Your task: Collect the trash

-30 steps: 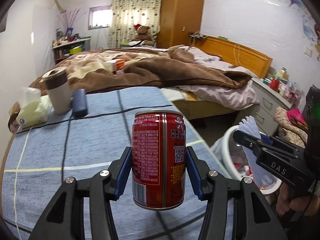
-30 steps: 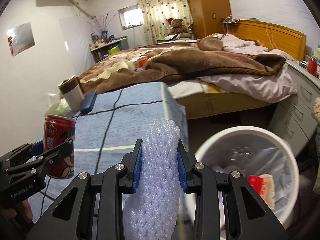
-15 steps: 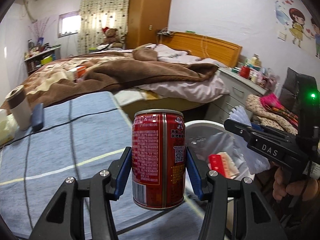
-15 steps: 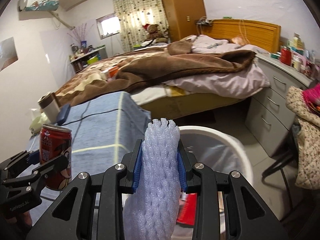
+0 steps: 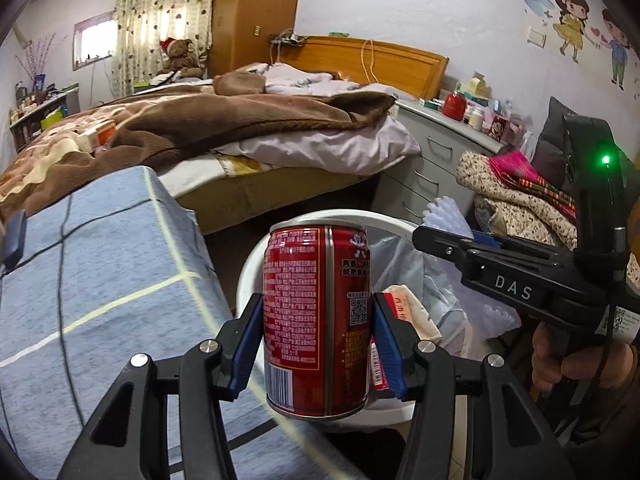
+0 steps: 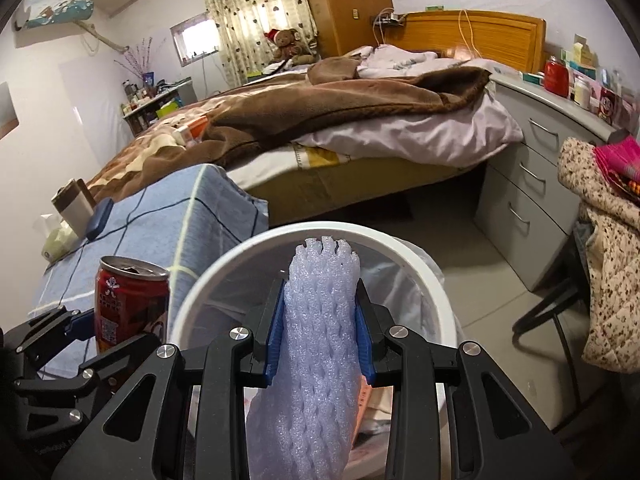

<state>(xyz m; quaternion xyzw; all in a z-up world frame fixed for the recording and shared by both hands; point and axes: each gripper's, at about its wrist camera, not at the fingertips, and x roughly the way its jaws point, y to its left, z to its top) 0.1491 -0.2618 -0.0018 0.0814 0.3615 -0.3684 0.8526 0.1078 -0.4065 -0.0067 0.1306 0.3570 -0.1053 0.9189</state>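
Note:
My left gripper is shut on an upright red drink can, held at the table's right edge just in front of the white trash bin. My right gripper is shut on a pale purple foam net sleeve, held over the mouth of the same white trash bin. The bin has a clear liner and holds red and white wrappers. In the right wrist view the can and left gripper show at the lower left. The right gripper with its foam shows right of the can.
A table with a blue checked cloth stands left of the bin, carrying a tumbler, a dark case and a tissue pack. Beyond lie a bed with a brown blanket, grey drawers and a chair heaped with clothes.
Both grippers have swung right from above the table toward the bin. The can now hangs at the bin's edge and the foam sleeve is over the bin's opening. Both grips are unchanged.

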